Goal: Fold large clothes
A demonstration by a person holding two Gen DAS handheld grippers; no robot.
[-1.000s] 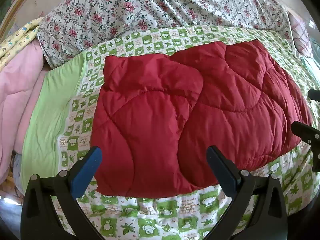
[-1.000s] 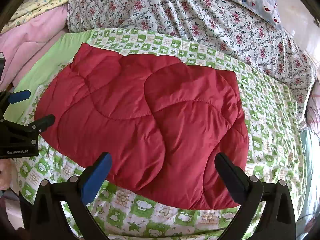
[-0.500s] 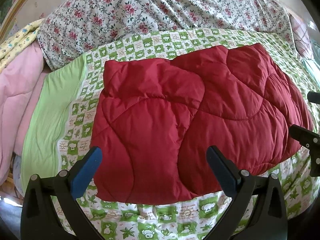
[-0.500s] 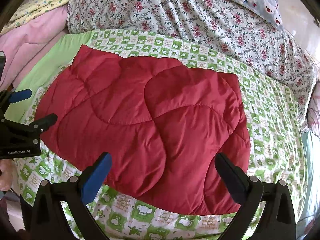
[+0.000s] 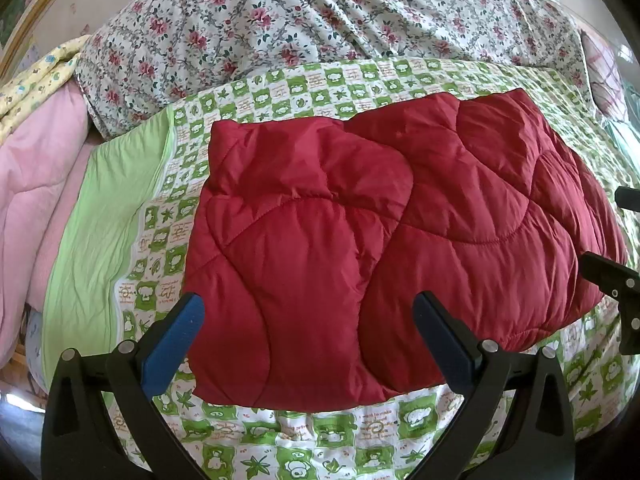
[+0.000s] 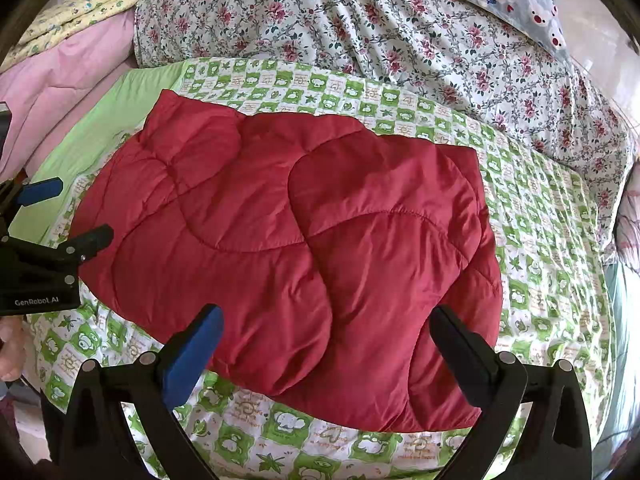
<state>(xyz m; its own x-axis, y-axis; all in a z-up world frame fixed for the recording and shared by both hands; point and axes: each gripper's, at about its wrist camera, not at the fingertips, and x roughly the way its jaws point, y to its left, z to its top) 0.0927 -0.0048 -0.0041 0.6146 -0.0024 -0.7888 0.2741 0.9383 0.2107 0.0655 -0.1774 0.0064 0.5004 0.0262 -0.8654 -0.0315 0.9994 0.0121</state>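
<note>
While both tools hang over the near edge of the bed, the left gripper has its jaws spread wide and holds nothing. The right gripper is likewise spread wide and empty. The red quilted garment lies folded into a rough rectangle directly ahead of both grippers, its near hem just beyond the fingertips of each, not touching them. It rests flat on the green-and-white patterned sheet, which shows on all sides of it. Beyond the garment, farther from both grippers, a floral duvet is heaped up. Left of the left gripper: a plain green panel, then pink bedding. In the right wrist view, the left gripper sits at the left edge, beside the garment's left end.
</note>
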